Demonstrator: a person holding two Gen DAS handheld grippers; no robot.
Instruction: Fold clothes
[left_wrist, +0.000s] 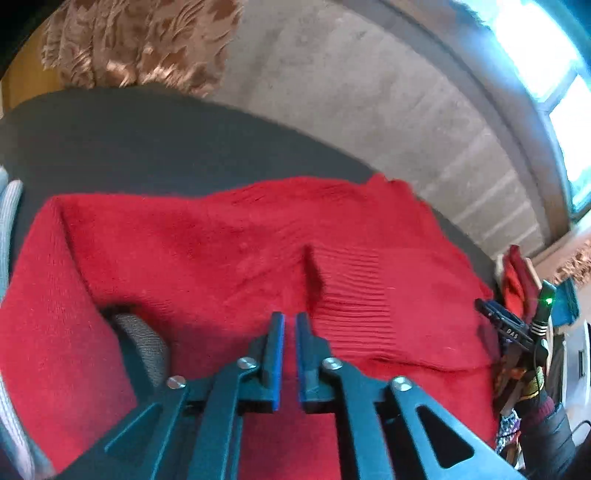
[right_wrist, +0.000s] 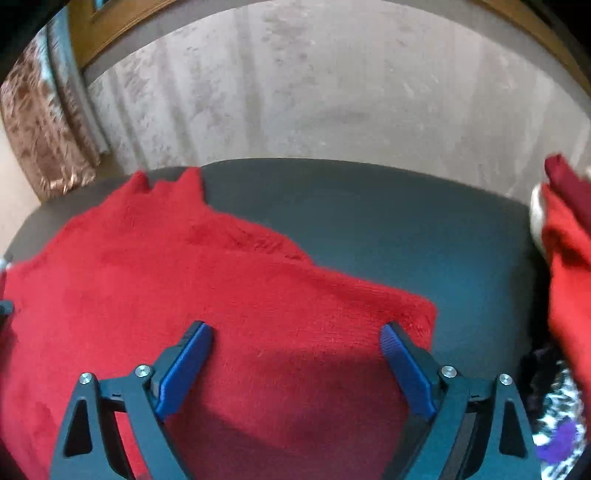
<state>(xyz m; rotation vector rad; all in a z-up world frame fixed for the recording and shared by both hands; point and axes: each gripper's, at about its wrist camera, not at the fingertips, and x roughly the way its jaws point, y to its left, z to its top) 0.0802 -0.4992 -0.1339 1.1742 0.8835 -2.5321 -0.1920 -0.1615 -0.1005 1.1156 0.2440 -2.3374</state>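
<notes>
The left gripper (left_wrist: 290, 317) had its two fingers (left_wrist: 275, 350) almost together, with only a thin gap between the blue pads, and nothing could be seen clamped there. It hung above the red sweater (left_wrist: 221, 243), near its ribbed cuff (left_wrist: 351, 295). The right gripper (right_wrist: 295, 332) had its two fingers (right_wrist: 184, 369) wide apart and empty, over the near part of the sweater, with one fingertip close to the sweater's right corner. There was one red sweater, spread flat on a dark grey bench (right_wrist: 369, 221). One sleeve lay folded over the body. To the right of the sweater was a pile of other clothes (right_wrist: 565, 240), partly cut off by the frame and blurred. A grey knit piece (left_wrist: 146, 339) showed from under the sweater's left side, mostly hidden.
</notes>
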